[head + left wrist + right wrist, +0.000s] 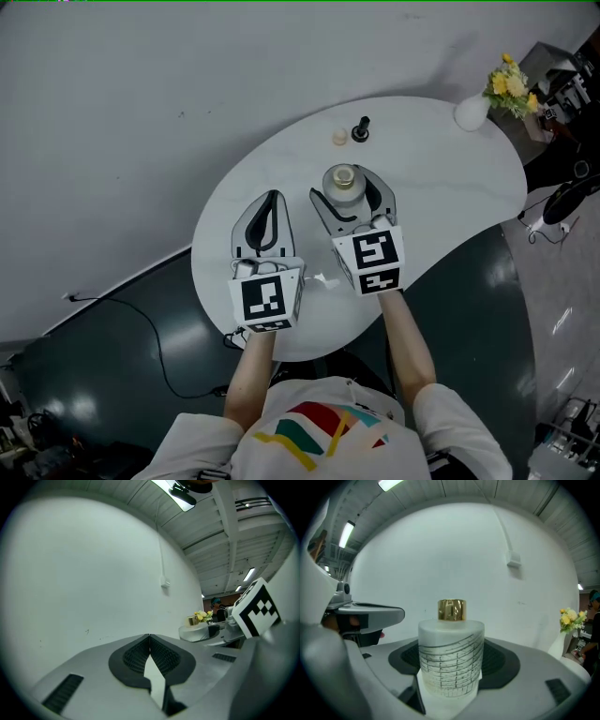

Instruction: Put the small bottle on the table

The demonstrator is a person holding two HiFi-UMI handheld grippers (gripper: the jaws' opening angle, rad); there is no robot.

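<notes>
A small frosted bottle with fine black line print and a gold cap stands upright between the jaws of my right gripper, which is shut on its sides. In the head view the bottle and right gripper are over the middle of the white oval table; I cannot tell whether its base touches the top. My left gripper hovers just left of it, shut with nothing held. In the left gripper view its pads meet at the tip.
At the table's far side stand a small black object and a tan cap-like piece. A white vase with yellow flowers sits at the far right edge. Dark floor with a cable surrounds the table.
</notes>
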